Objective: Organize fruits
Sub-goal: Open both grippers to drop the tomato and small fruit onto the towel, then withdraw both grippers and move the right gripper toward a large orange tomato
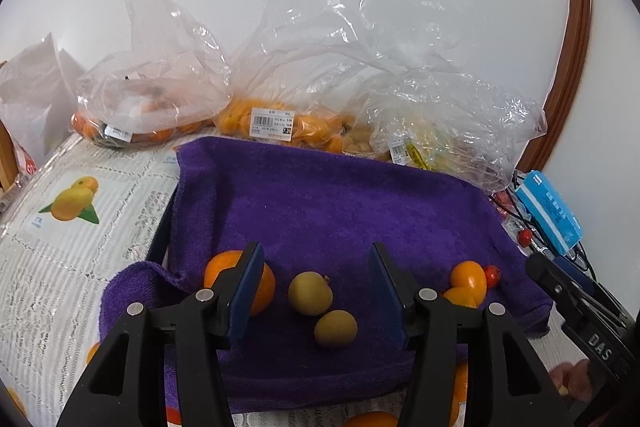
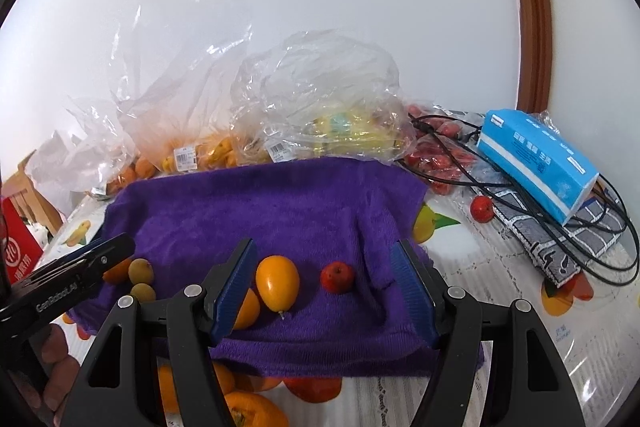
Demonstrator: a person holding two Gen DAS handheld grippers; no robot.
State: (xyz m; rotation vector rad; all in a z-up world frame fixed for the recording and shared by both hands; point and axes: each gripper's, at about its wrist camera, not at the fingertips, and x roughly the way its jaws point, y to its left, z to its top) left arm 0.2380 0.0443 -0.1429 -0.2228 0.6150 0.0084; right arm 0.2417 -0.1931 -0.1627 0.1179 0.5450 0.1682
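Note:
A purple towel (image 1: 340, 211) covers a tray. On it lie an orange (image 1: 262, 287), two greenish-brown round fruits (image 1: 310, 293) (image 1: 335, 328), two small orange kumquats (image 1: 469, 275) and a small red fruit (image 1: 493, 274). My left gripper (image 1: 316, 291) is open and empty, its jaws either side of the two green fruits. In the right wrist view my right gripper (image 2: 326, 287) is open and empty, a kumquat (image 2: 277, 282) and the red fruit (image 2: 338, 277) between its jaws on the towel (image 2: 260, 211).
Clear plastic bags of oranges (image 1: 276, 123) and other fruit (image 2: 340, 131) stand behind the towel by the wall. A blue tissue pack (image 2: 536, 163), black cables (image 2: 520, 195), a bag of red fruits (image 2: 436, 155) and a loose red fruit (image 2: 482, 209) lie at right.

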